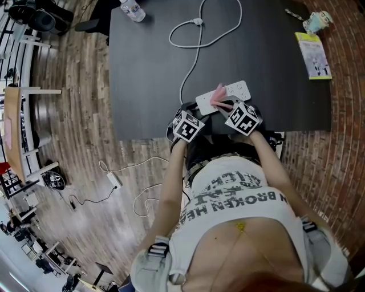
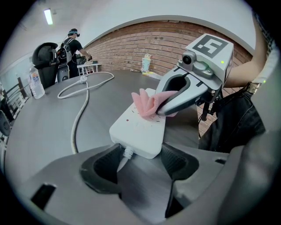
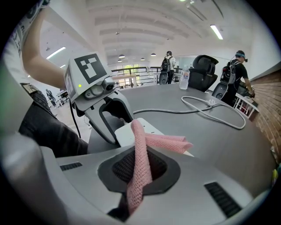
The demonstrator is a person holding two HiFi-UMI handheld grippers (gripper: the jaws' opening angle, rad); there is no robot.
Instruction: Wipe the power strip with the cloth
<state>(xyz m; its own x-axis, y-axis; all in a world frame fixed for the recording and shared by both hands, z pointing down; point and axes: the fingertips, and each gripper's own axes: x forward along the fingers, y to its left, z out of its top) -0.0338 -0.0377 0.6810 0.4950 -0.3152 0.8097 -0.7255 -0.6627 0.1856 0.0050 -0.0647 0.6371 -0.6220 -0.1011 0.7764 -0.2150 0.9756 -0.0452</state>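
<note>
A white power strip (image 1: 228, 94) lies near the front edge of the black table (image 1: 148, 68); its white cable (image 1: 194, 34) loops toward the far side. In the left gripper view, my left gripper (image 2: 137, 157) has its jaws closed against both sides of the power strip (image 2: 139, 127) at its cable end. My right gripper (image 3: 139, 169) is shut on a pink cloth (image 3: 142, 149), whose free end lies on the strip's top. In the head view the cloth (image 1: 219, 96) rests on the strip's middle, with my left gripper (image 1: 197, 114) and right gripper (image 1: 227, 107) close together.
A water bottle (image 1: 132, 10) stands at the table's far left. A yellow booklet (image 1: 313, 55) and a small cup figure (image 1: 317, 21) lie at the far right. Another power strip (image 1: 114, 179) with cords lies on the wood floor. People and office chairs stand beyond the table.
</note>
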